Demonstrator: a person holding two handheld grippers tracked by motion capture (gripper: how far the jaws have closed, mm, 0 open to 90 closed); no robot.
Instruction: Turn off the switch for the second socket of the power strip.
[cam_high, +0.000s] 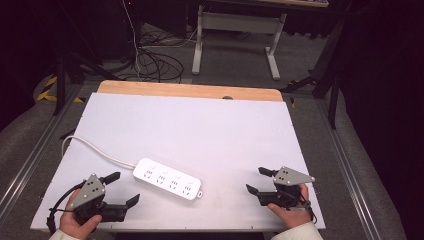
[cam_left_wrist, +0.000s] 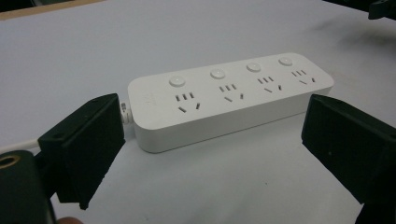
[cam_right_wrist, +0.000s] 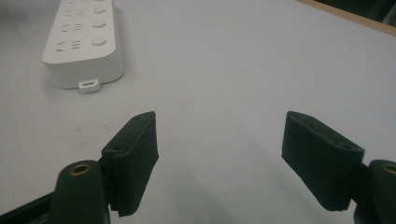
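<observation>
A white power strip (cam_high: 167, 178) with several sockets and round buttons lies flat on the white table, slightly left of centre near the front. Its white cable (cam_high: 90, 147) runs off to the left edge. My left gripper (cam_high: 122, 189) rests at the front left, open, with the strip (cam_left_wrist: 229, 98) just beyond its jaws and nothing between them. My right gripper (cam_high: 260, 181) sits at the front right, open and empty, well apart from the strip (cam_right_wrist: 84, 42), whose end with a small hanging tab faces it.
The white board (cam_high: 200, 125) covers a wooden table whose edge (cam_high: 190, 91) shows at the back. Beyond it stand a desk frame (cam_high: 235, 40) and loose cables (cam_high: 155, 60) on the floor. Metal rails run along both sides.
</observation>
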